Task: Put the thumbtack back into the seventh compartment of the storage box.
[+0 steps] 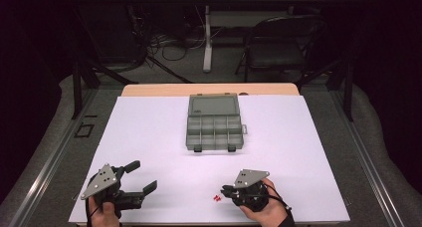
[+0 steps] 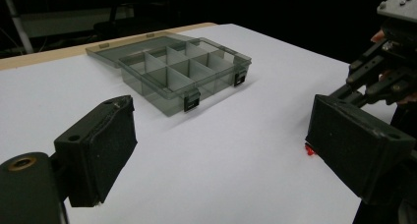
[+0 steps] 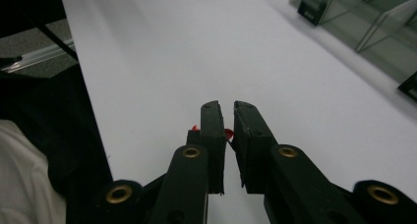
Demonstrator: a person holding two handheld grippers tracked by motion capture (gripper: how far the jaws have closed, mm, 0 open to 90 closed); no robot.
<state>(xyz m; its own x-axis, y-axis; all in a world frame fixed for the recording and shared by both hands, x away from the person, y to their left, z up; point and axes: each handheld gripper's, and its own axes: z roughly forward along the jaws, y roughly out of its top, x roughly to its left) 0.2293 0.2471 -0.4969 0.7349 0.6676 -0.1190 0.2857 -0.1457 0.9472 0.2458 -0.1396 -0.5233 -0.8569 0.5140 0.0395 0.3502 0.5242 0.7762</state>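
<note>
Nearest the person, small red pieces (image 1: 216, 198) are seen on the white surface (image 1: 149, 137), just to the left of the right gripper (image 1: 227, 191). Its fingers (image 3: 212, 130) are drawn almost together; a speck of red is glimpsed between them, though whether it is gripped cannot be told. The left gripper (image 1: 144, 179) is held with fingers wide, farther from the pieces. Beyond, well apart, the open compartment box (image 1: 215, 130) is set straight ahead.

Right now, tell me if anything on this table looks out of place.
Only the small red pieces: they lie loose on the white table by the right gripper, outside the open compartment box.
</note>
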